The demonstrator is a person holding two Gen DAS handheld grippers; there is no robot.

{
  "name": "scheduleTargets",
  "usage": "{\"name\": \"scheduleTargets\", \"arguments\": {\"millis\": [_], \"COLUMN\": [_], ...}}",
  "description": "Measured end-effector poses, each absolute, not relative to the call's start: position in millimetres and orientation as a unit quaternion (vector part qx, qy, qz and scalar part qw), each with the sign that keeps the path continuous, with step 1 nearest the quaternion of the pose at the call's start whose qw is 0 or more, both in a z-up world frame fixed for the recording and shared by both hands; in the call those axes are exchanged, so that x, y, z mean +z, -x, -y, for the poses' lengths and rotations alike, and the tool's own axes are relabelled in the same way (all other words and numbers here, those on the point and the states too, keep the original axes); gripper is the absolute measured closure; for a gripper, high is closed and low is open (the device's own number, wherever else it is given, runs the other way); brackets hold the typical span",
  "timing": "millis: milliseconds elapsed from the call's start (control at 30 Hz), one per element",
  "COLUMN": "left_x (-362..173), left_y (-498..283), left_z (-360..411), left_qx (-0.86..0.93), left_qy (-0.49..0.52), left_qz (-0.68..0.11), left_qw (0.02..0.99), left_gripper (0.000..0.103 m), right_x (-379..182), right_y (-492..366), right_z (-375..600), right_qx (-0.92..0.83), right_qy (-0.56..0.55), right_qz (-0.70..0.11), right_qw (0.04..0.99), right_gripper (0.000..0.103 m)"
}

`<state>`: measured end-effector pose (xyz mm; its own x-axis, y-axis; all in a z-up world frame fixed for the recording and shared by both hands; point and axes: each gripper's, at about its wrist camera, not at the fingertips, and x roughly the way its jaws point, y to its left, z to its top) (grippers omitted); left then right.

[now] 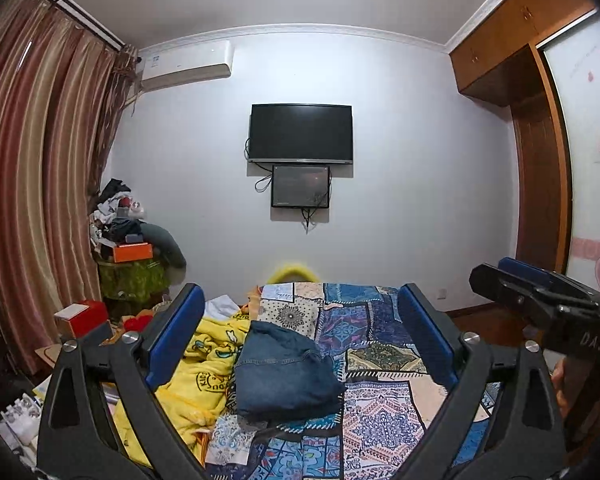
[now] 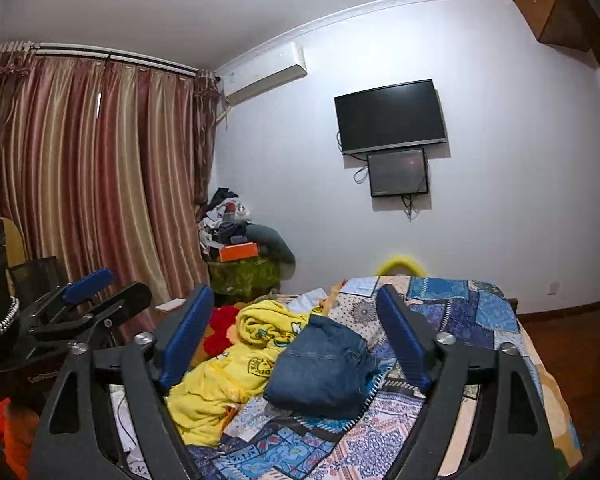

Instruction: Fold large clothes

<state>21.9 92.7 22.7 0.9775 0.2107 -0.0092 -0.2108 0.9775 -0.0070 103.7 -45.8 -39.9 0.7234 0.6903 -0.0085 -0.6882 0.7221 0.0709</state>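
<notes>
denim garment (image 1: 286, 368) folded, on bed (image 1: 384, 420), just right of yellow robe (image 1: 204, 364) | left gripper (image 1: 300, 332) fingers spread, empty | right gripper (image 2: 296, 336) same | both level, above denim | neither clearly nearer

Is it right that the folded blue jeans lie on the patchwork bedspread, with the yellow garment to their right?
Not quite. The yellow garment lies to the left of the folded blue jeans, as both wrist views show. The jeans do lie on the patchwork bedspread.
</notes>
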Motion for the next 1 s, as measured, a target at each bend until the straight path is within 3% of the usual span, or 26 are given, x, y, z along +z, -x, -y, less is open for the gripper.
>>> {"name": "scheduleTargets", "arguments": {"millis": [67,167,1000], "left_x": [18.9,14.8,2.9], "left_y": [-20.6,-22.3,-31.5], "left_z": [-92.0,-92.5,-93.6], "left_qx": [0.109,0.115,0.117], "left_qy": [0.007,0.010,0.018], "left_qz": [-0.006,-0.012,-0.034], "left_qw": [0.994,0.993,0.992], "left_gripper": [0.001,0.001,0.001], "right_x": [-41.5,-40.6,-52.9], "right_y": [-101.4,-99.6,-104.4], "right_z": [45.4,47.1,54.1], "right_qx": [0.361,0.353,0.333], "right_qy": [-0.026,-0.023,-0.021], "right_qz": [-0.017,-0.019,-0.039], "right_qw": [0.932,0.935,0.942], "right_gripper": [0.014,0.000,0.000]}}
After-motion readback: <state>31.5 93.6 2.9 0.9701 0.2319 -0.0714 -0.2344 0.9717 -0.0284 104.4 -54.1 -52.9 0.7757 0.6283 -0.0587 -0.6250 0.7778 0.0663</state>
